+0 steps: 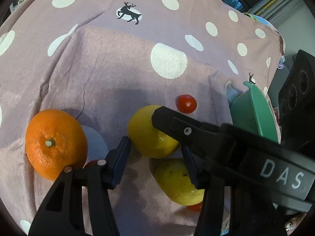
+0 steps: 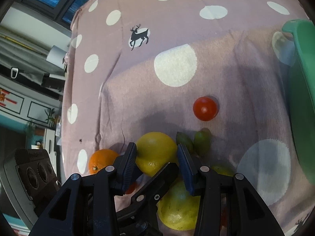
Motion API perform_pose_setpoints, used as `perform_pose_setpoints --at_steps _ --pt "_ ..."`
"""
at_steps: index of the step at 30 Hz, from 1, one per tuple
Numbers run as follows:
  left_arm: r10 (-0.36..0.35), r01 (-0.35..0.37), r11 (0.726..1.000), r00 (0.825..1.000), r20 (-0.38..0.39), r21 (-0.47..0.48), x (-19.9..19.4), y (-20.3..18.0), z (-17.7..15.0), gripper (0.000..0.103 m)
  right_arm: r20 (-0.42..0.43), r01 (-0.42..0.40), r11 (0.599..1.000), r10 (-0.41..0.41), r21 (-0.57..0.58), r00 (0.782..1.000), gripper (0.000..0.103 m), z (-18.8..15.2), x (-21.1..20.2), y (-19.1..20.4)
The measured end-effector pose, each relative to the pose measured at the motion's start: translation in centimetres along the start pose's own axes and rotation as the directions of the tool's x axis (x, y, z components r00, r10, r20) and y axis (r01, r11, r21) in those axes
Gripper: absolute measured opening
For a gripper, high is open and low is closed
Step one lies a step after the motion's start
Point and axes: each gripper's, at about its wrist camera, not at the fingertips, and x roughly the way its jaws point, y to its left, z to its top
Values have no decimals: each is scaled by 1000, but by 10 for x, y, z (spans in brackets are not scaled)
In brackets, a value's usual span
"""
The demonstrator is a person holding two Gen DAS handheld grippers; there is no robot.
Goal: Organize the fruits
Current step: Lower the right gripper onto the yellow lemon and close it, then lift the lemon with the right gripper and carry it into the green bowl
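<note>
Mauve cloth with white dots and small deer prints is covering the bench under your fruit. Your left hand-held gripper is standing partly open, its blue pads on either side of the lower edge of the lemon; whether the pads are pressing it is hard to tell. Your right hand-held gripper is also sitting partly open around that same lemon, and one black finger of it is lying across the lemon's top in the left wrist view. An orange is resting well to the left, a cherry tomato just beyond the lemon, and a yellow pear-like fruit is lying below, half hidden by the right finger. Two green fruits are peeking out behind the right pad. A green tub is being cut off at the edge.
</note>
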Motion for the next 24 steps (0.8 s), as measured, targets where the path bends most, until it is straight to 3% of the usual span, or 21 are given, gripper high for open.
perform_pose_setpoints --at_steps 8,24 --pt "19 -19 1000 999 38 16 -5 -3 0 52 32 -6 999 7 -37 999 46 -2 -5 7" --pt "-42 12 991 975 220 137 -41 -37 -1 52 239 -37 996 55 -80 969 46 -12 -68 19"
